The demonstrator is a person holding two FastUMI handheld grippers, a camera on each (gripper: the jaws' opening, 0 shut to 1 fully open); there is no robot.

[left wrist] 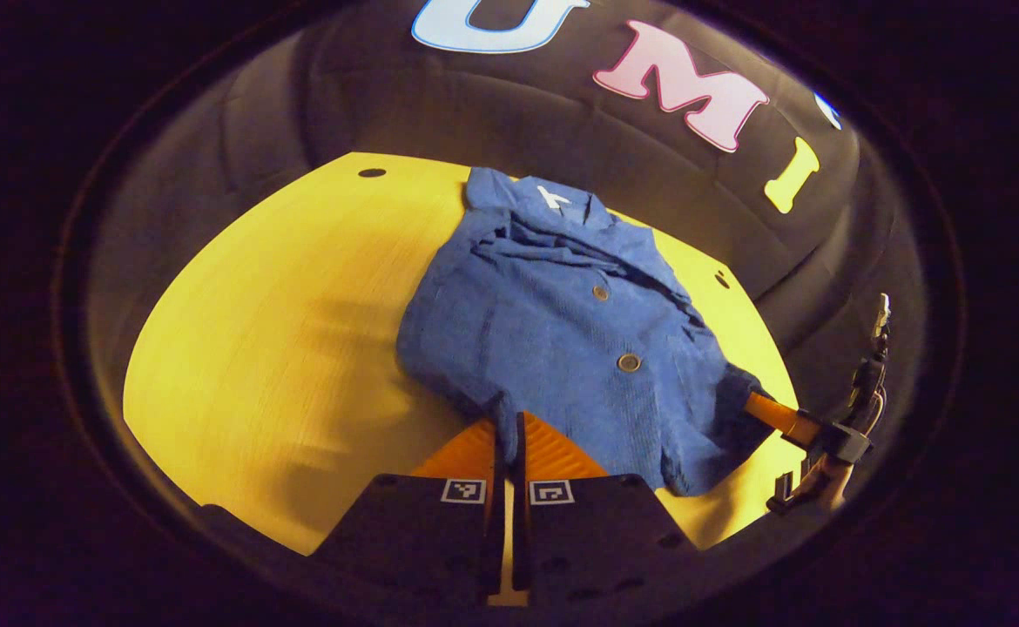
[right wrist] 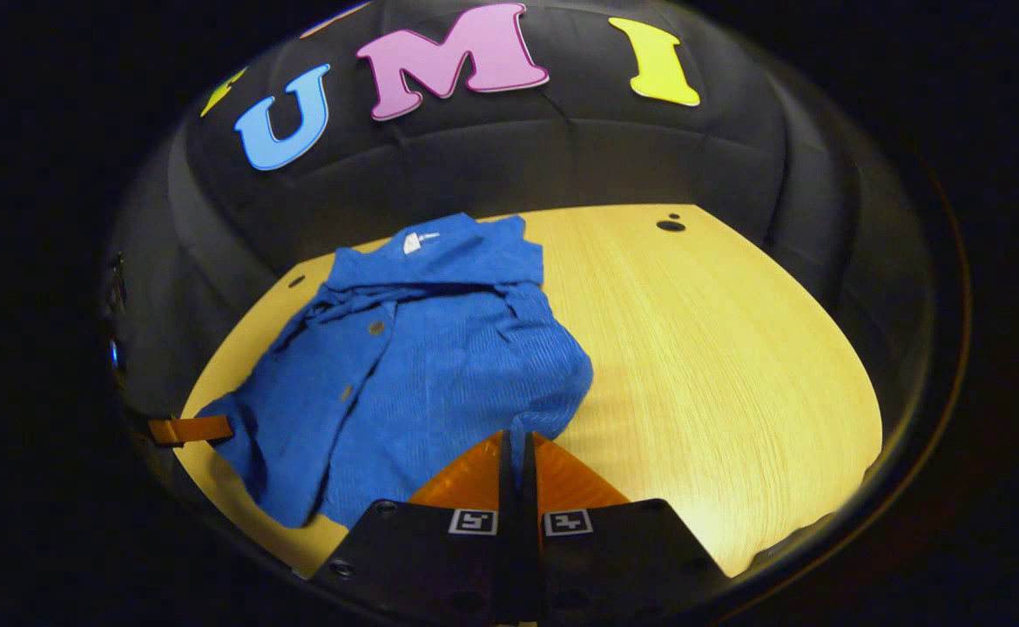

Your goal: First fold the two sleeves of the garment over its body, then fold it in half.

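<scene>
On worktop (right wrist: 718, 348): blue shirt (right wrist: 440, 366) lying buttoned. Left tool (left wrist: 509, 435) pinches hem; right tool (right wrist: 518, 448) clamps shirt edge.

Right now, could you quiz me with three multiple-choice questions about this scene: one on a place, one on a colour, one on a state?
1. Where does the shirt lie?
A. on the table
B. on the floor
C. on a hanger

2. What colour is the shirt?
A. red
B. blue
C. white

3. How do the left gripper's fingers stand?
A. wide apart
B. closed on the shirt's edge
C. holding a cup

Answers: 1 A, it lies on the yellow wooden top; 2 B, the cloth is blue all over; 3 B, cloth sits pinched between the closed fingers.
</scene>
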